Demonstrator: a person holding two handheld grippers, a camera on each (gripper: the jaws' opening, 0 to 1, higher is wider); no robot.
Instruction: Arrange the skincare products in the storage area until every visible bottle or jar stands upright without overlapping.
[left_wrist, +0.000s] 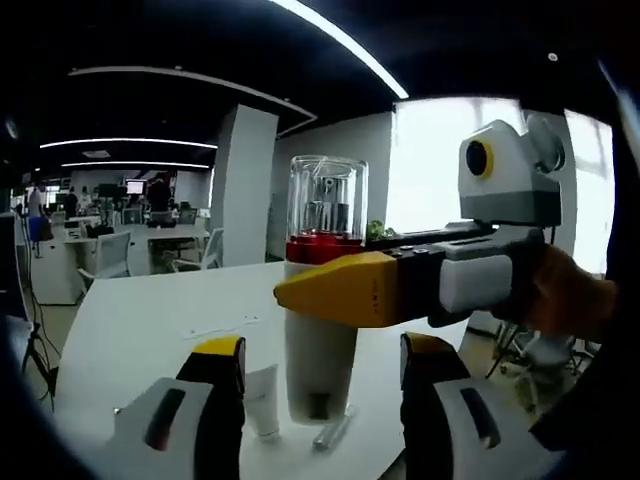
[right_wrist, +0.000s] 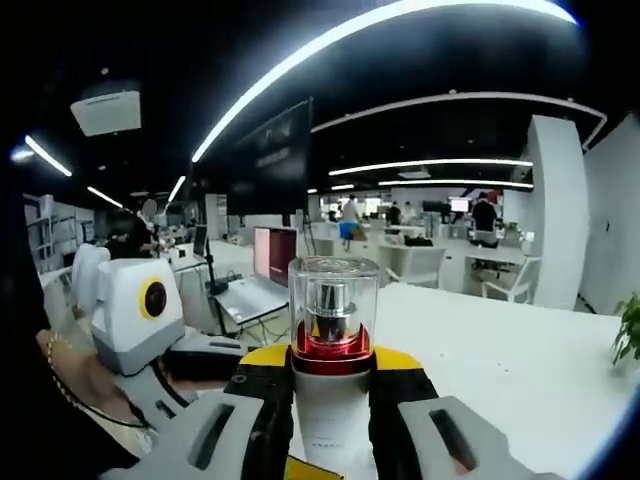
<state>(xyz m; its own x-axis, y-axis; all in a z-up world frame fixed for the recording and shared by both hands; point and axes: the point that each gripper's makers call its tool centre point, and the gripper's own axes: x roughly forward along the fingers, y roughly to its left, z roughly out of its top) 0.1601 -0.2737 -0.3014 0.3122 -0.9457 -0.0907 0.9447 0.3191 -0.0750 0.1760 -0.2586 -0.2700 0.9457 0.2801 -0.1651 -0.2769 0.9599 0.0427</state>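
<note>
White pump bottle with red collar and clear cap (right_wrist: 332, 375), top-heavy and slick, we clench mid-body in right jaws (right_wrist: 332, 400); left jaws (left_wrist: 325, 400) released.

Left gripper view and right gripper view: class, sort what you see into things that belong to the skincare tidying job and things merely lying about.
Job:
pump bottle, clear cap, red collar, upright
small white tube
right gripper, shut on the bottle
left gripper, open

Lying about:
small silvery stick on the white table
office chairs
potted plant
</note>
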